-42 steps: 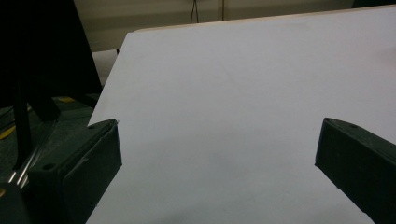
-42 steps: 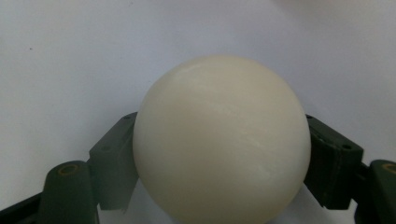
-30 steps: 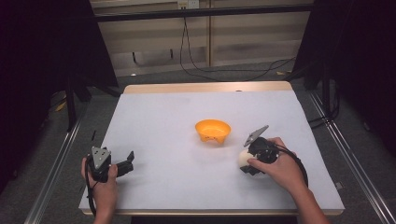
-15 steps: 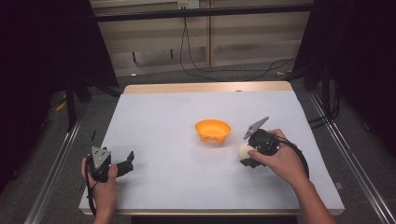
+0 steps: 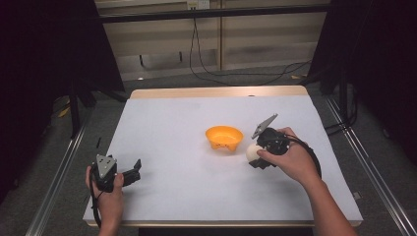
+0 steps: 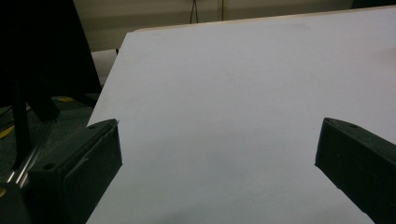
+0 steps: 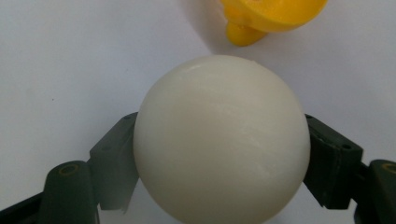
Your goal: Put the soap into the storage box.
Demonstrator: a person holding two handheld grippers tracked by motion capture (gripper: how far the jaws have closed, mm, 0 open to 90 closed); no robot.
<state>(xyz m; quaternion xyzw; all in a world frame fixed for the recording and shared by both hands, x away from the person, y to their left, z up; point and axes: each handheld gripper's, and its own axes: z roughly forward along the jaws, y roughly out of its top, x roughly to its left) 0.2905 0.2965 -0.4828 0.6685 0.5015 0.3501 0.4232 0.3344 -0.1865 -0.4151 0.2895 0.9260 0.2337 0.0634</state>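
On the right side of the table, the right gripper [image 5: 256, 153] is clamped on a white ball [image 7: 222, 140]; in the right gripper view its two black jaws press against the ball's left and right sides. From above, the ball [image 5: 253, 152] shows at the gripper's left end, and the right hand [image 5: 290, 160] wraps the gripper body from the near right. The grey three-cornered plate on top of this gripper tilts up toward the far side, and a black cable loops round the wrist.

Just to the left of the ball, slightly farther away, stands an orange bowl [image 5: 224, 137] on short feet, open side up. In the right gripper view the bowl [image 7: 268, 16] sits at the top edge, close beyond the ball but not touching it. Whether the ball rests on the table or is lifted just off it cannot be told.

Near the left front corner of the table [image 5: 172, 123], the left gripper [image 5: 132, 175] lies low in the left hand [image 5: 109, 196], pointing right. Its jaws stand wide apart in the left gripper view [image 6: 217, 154], with bare white tabletop between them. It is well apart from the bowl and ball.

The table has a white top with a pale wooden edge along its far side. Beyond it, cables [image 5: 211, 69] trail across the grey floor in front of a pale wall.
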